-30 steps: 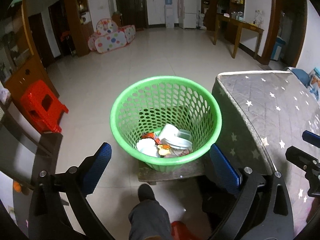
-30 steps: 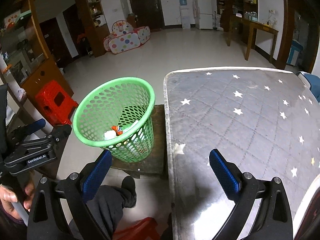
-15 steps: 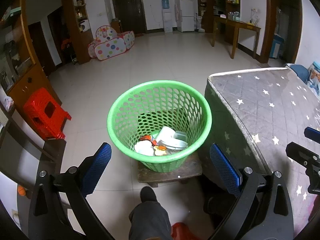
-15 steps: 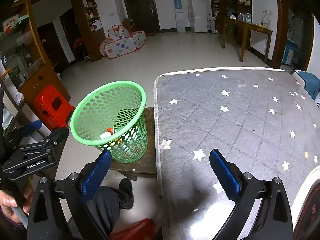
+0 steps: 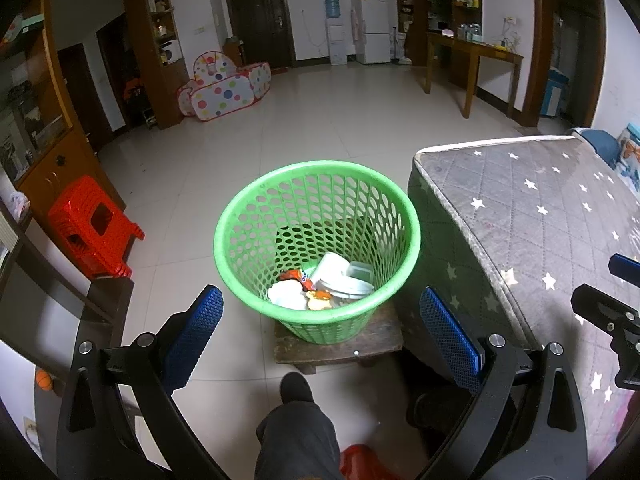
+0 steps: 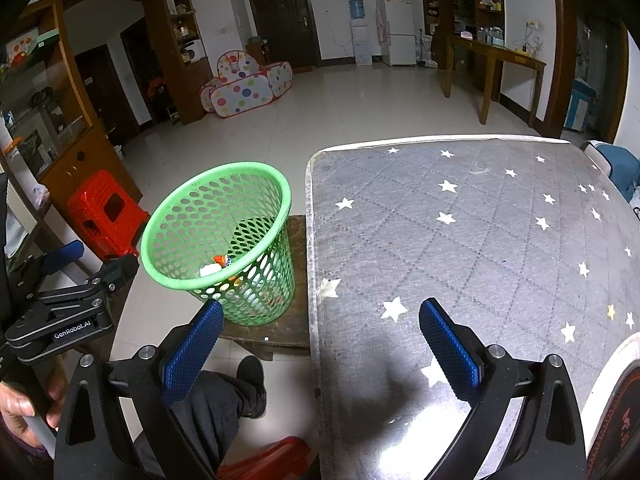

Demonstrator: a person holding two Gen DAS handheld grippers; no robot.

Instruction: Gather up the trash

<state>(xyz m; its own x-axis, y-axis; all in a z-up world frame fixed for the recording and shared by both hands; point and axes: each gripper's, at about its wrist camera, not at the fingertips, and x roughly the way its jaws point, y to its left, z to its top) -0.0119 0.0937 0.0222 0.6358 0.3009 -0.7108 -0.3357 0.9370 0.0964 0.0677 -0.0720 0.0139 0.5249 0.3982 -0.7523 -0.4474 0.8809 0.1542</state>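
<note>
I hold both tools spread wide and empty — the left tool (image 5: 320, 320) hangs over the green basket (image 5: 256, 204), the right tool (image 6: 320, 332) over the near edge of the counter (image 6: 480, 232) with its star-patterned cover. The trash (image 5: 320, 284), white containers and an orange wrapper, lies at the bottom of the basket, which stands on a low wooden stool (image 5: 380, 340) just left of the counter.

From here I see no loose trash on the counter, so the main risk is a needless reach. If I swing the left tool down or right, its fingers could clip the basket rim and tip it off the small stool — the basket looks light and the stool barely wider than its base. The person's foot (image 5: 296, 388) sits near the stool; a nudge there would do the same. The two tools are also close, and could knock together if I cross them.
</note>
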